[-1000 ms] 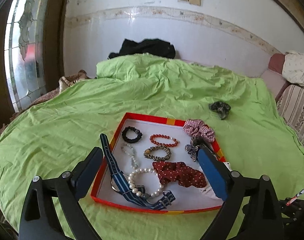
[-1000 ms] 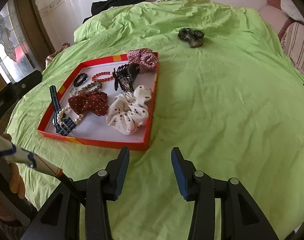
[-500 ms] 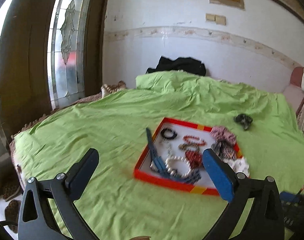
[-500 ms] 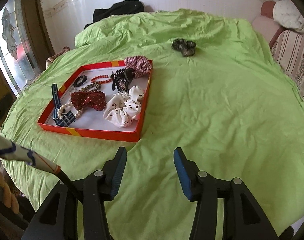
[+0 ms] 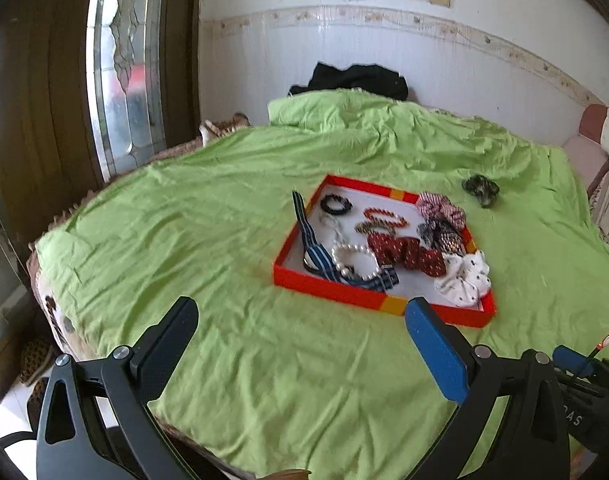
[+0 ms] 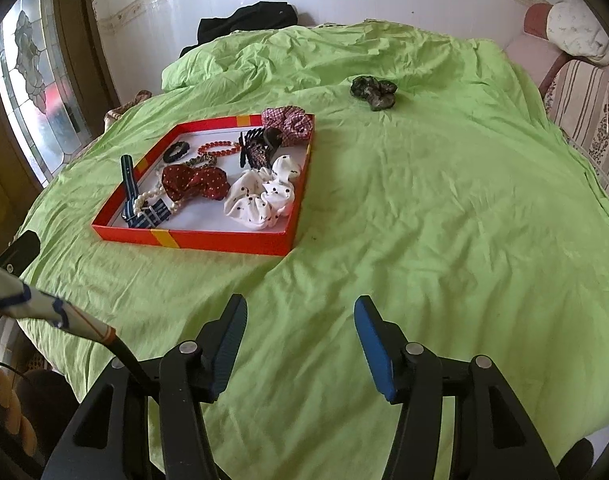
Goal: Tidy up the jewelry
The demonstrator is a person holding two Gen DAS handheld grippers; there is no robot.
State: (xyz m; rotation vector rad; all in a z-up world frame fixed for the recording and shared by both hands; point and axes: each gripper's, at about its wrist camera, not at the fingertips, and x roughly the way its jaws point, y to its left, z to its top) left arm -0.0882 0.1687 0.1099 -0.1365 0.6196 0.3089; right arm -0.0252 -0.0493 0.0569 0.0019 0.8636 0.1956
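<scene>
A red tray (image 5: 336, 289) (image 6: 192, 237) lies on the green bedspread. It holds a white dotted scrunchie (image 6: 264, 196), a red dotted bow (image 5: 404, 250), a pearl bracelet (image 5: 354, 260), a striped strap (image 5: 310, 240), a red bead bracelet (image 6: 218, 147), a black hair tie (image 5: 335, 204), a claw clip (image 6: 260, 146) and a plaid scrunchie (image 6: 288, 120). A dark scrunchie (image 5: 480, 188) (image 6: 374, 90) lies alone on the bed beyond the tray. My left gripper (image 5: 300, 324) is open and empty, near the tray's front edge. My right gripper (image 6: 300, 324) is open and empty, well short of the tray.
A stained-glass door (image 5: 116, 64) stands at the left. A black garment (image 6: 244, 24) lies at the head of the bed by the white wall. A striped chair (image 6: 584, 92) with a white cloth stands at the right. The bed's edge drops off just below both grippers.
Both grippers have pulled back from the tray, the left one by a lot. Both stay open and empty. The tray's contents have not moved.
</scene>
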